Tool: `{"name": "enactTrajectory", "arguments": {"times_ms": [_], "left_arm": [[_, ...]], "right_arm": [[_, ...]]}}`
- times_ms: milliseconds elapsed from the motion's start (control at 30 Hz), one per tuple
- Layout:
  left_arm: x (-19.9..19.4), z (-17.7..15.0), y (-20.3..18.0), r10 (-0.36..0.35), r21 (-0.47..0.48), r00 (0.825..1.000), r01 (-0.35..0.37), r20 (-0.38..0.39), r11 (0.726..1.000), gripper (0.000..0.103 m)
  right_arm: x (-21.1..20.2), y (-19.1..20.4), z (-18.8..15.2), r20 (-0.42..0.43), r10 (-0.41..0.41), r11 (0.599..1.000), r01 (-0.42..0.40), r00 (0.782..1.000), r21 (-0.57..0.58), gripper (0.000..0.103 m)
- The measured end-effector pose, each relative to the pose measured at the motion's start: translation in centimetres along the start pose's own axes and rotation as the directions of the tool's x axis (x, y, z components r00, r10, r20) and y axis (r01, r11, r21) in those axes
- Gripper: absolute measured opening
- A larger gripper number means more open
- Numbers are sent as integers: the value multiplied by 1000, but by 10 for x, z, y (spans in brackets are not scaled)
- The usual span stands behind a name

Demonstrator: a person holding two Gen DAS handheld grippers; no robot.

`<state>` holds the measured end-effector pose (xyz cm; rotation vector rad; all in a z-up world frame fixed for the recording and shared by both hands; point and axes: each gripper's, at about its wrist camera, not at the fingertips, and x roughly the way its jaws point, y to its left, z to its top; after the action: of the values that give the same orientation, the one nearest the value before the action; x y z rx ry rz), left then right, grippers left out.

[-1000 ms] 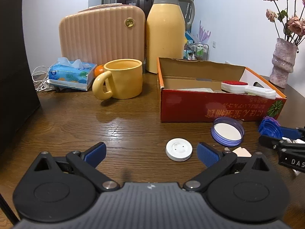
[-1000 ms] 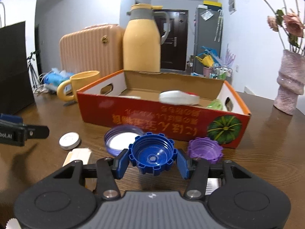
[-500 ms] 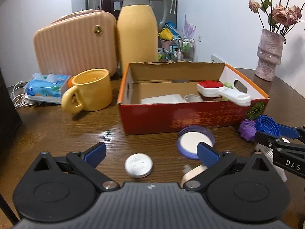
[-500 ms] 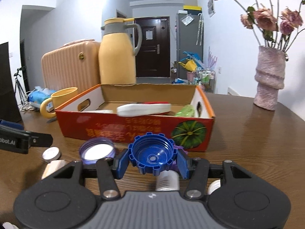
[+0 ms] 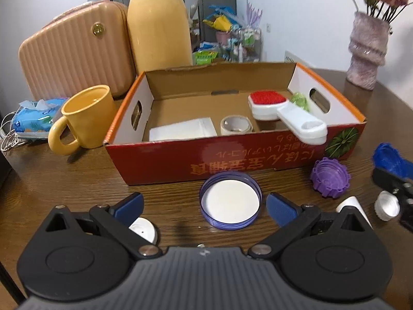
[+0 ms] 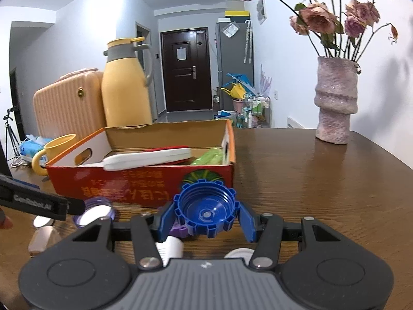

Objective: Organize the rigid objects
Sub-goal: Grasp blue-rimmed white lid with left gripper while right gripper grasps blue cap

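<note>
My right gripper is shut on a blue ridged cap, held just in front of the right end of the red cardboard box. That cap also shows at the right edge of the left wrist view. My left gripper is open; a purple-rimmed lid with a white inside lies on the table between its fingers, untouched. A purple ridged cap sits by the box's front right corner. A small white disc lies partly under the left finger.
The box holds a red-and-white brush, a tape roll, a white packet and something green. A yellow mug, thermos, pink case and tissue pack stand left; a vase back right.
Both grippers have moved right along the box front. The white disc slid from between the left fingers to under the left one, and the purple-rimmed lid came between them. The blue cap stays gripped.
</note>
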<state>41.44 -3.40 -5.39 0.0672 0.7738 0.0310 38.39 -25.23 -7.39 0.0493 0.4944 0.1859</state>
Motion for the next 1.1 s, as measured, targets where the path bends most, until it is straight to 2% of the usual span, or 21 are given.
{"name": "enactTrajectory", "arguments": {"times_ms": [233,533,800,900,967,1000,1100], "left_arm": [[20,5,-8,16,-2,999,-16,-48,1000,103],[41,7,-9,30,-23,995,-32,-98,999,103],[45,5,-11,31,-27,996,-33,-90,999,102],[47,4,-12,22,-21,995,-24,-96,999,89],[45,3,-12,-1,-25,997,-1,-83,1000,72],[43,3,-13,-11,-23,997,9,-76,1000,68],[41,1,-15,8,-18,998,-9,-60,1000,67]], "right_arm": [[2,-18,0,-4,-17,1000,18,1000,20,52],[4,-18,-1,-15,-19,1000,20,1000,16,52],[7,-16,-2,-26,-22,1000,22,999,8,52],[8,-15,-3,-29,-22,1000,22,999,6,52],[8,-15,-3,-30,-23,1000,24,999,5,52],[8,-15,-3,-30,-23,1000,24,999,5,52],[7,-15,-3,-28,-21,1000,21,999,4,52]]}}
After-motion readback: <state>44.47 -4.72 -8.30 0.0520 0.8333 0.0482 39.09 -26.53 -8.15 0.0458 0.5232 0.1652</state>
